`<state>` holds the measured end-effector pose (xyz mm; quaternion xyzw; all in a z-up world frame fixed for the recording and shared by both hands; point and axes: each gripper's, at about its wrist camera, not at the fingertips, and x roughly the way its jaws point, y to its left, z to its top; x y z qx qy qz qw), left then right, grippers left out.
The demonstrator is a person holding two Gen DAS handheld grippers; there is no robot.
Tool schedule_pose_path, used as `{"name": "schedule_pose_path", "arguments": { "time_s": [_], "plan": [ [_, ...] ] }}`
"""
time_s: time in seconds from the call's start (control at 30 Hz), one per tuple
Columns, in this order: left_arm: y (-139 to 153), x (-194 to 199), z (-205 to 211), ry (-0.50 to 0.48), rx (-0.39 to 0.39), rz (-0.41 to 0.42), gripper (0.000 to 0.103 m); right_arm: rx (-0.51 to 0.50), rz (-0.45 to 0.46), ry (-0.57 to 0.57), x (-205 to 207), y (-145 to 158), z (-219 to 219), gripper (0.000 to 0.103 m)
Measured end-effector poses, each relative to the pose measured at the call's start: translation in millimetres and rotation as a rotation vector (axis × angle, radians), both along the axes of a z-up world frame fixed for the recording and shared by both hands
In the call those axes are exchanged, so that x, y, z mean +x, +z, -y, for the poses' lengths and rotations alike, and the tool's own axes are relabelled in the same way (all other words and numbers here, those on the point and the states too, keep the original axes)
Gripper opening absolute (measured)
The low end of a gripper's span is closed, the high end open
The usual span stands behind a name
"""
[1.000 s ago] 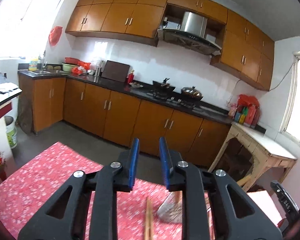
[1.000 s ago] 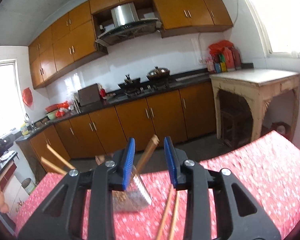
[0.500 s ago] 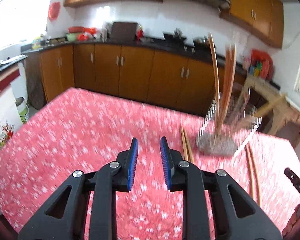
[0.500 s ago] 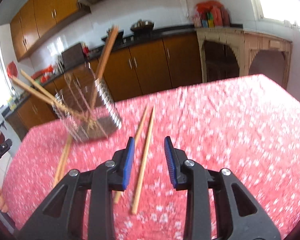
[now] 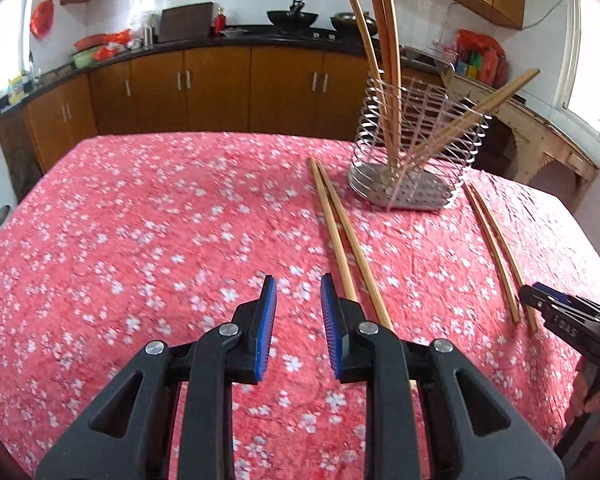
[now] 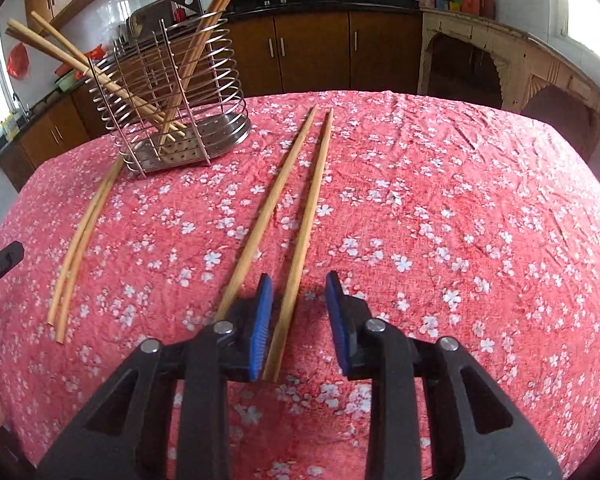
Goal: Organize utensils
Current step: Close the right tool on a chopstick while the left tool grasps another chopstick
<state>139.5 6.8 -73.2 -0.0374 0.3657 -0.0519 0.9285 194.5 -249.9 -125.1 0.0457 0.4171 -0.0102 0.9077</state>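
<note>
While both grippers hover low over the red floral tablecloth, the wire utensil holder stands toward the far edge of the table, several chopsticks leaning out of it at steep angles.

Two loose pairs lie flat on the cloth. One pair runs from beside the holder's base toward the right gripper, whose jaws stand apart with nothing gripped; one stick of that pair passes between the blue pads, close to the left pad, the other lies just outside it. The second pair lies on the holder's other side, its near ends close to the left gripper, also parted and empty.

The cloth left of the left gripper is bare out to the table edge. Beyond the far edge stand brown kitchen cabinets.
</note>
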Motion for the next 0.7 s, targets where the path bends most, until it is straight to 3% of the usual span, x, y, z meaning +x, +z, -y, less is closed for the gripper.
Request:
{"name": "schedule_pose_path", "arguments": {
  "time_s": [0.1, 0.27, 0.7],
  "plan": [
    [-3.7, 0.5, 3.2, -0.025, -0.02, -0.022, 0.023, 0.0, -0.008, -0.012, 2.3, -0.6, 4.7, 0.008],
    [-11.9, 1.5, 14.1, -0.07, -0.021, -0.06, 0.023, 0.046, -0.016, -0.183, 6.9, -0.8, 39.7, 0.008],
    [-26.9, 10.6, 39.1, -0.085, 0.039, -0.124, 0.023, 0.013, -0.013, -0.151, 8.2, -1.9, 30.4, 0.008]
  ]
}}
